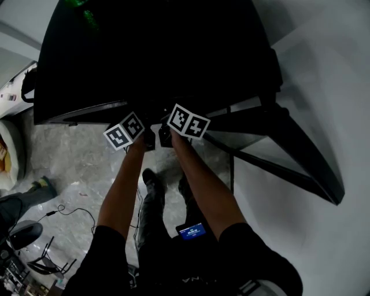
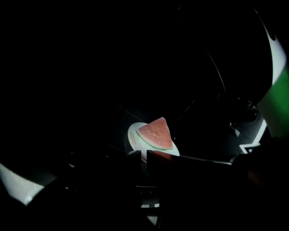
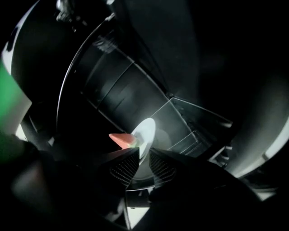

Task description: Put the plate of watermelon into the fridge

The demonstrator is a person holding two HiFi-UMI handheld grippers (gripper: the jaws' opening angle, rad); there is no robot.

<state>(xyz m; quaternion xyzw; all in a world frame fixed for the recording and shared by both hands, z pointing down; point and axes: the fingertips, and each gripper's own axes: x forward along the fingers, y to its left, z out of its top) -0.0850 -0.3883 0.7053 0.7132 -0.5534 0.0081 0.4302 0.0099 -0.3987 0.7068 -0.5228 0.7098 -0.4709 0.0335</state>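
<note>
A white plate (image 2: 132,138) with a red watermelon slice (image 2: 156,134) sits deep in the dark fridge (image 1: 156,58). In the right gripper view the plate (image 3: 147,130) shows edge-on, its rim in the gap between the jaws of my right gripper (image 3: 144,157). The pads stand a little off the rim, and the slice (image 3: 121,139) pokes out to the left. My left gripper (image 2: 142,156) sits just in front of the plate. Its jaws are close together with a thin slit between them, and it is too dark to judge them. In the head view only both marker cubes (image 1: 124,131) (image 1: 188,121) show at the fridge mouth.
The black fridge door (image 1: 289,150) stands open at the right. A glass shelf (image 3: 180,118) lies under and behind the plate. Something green (image 1: 87,11) sits on top of the fridge. Cables (image 1: 69,211) and gear lie on the grey floor at the left.
</note>
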